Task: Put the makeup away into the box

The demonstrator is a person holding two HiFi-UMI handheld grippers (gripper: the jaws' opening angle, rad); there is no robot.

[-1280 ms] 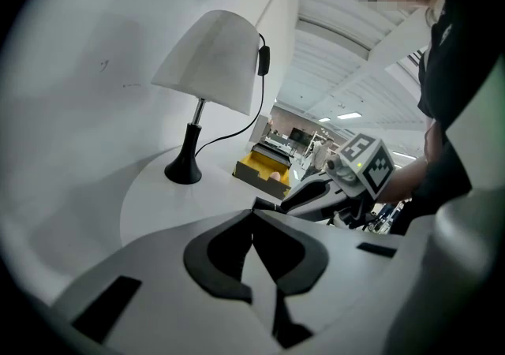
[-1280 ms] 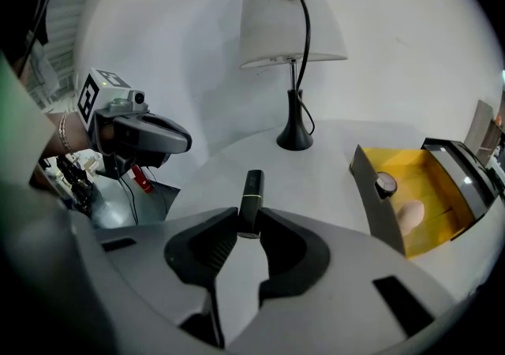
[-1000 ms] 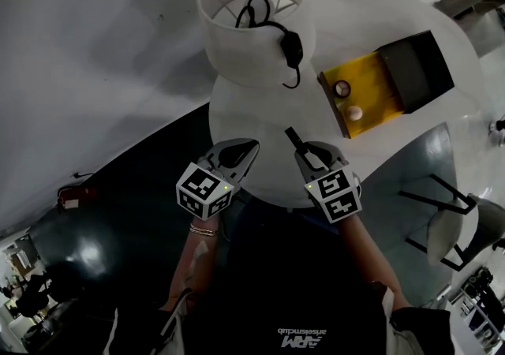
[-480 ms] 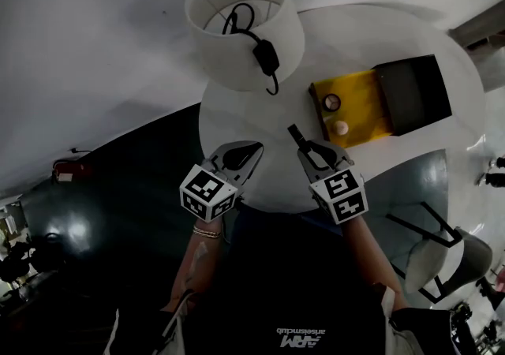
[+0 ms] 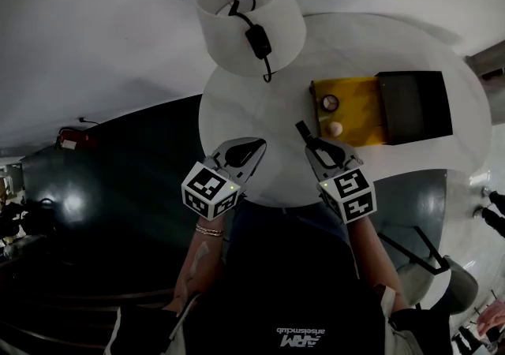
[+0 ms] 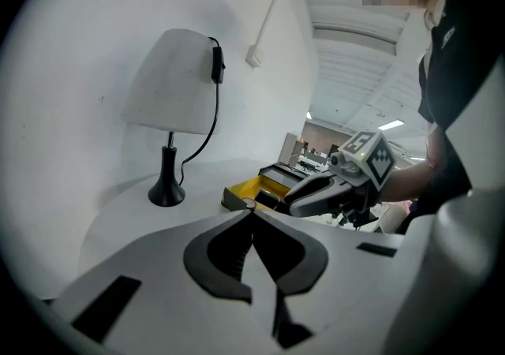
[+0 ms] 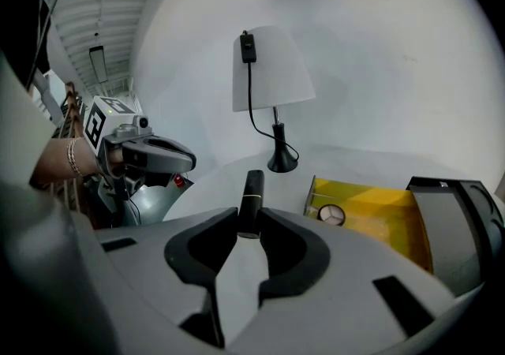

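Black tube (image 7: pixel 252 194) clamped in right gripper (image 7: pixel 249 221) (left gripper (image 6: pixel 252 216) closed, empty) over bare near edge of table (image 5: pixel 260 113).

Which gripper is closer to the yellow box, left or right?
Right. The right gripper, shut on a black makeup tube, is just short of the yellow box; the left gripper, shut and empty, sits farther off to its left.
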